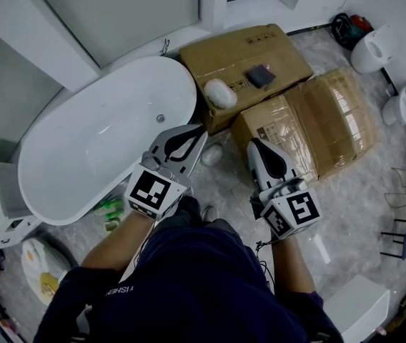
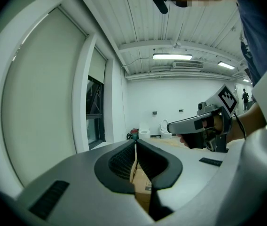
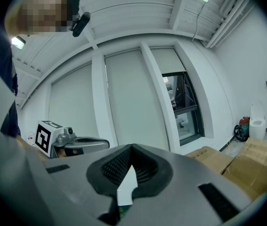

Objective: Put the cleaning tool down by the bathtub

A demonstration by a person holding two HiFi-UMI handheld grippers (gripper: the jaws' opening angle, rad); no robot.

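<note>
Both grippers are clenched and empty. The left gripper [image 1: 201, 128] has its jaws meeting at the tips, with only cardboard showing through the gap behind them. The right gripper [image 1: 254, 143] is the same, pads together and nothing between. Both are held about level in front of the person, above the floor [image 1: 360, 191], between the bathtub [image 1: 117, 113] and the cardboard boxes [image 1: 246, 56].

The cleaning tool is in neither gripper. It is probably the green item [image 1: 109, 207] on the floor, tight against the bathtub's near side and just left of the left gripper's marker cube, though it is half hidden and too small to be sure. A white rounded thing [image 1: 220, 93] sits at the edge of the big box, and a dark pad [image 1: 260, 75] lies on the box top.

Judgement: the put-down looks done, or nearly so. Doing it well now means keeping both grippers up and clear and not swinging the left one low past the green item.

If the tool needs re-setting:
- Open the jaws before going down.
- Take it by a firm part.
- Rest it on the floor beside the bathtub wall, not inside the bathtub.
- Let go only once it bears its own weight.
- Lift straight up.

Mind the small white object [image 1: 211, 154] on the floor by the bathtub's end, since a sideways exit could knock it.
</note>
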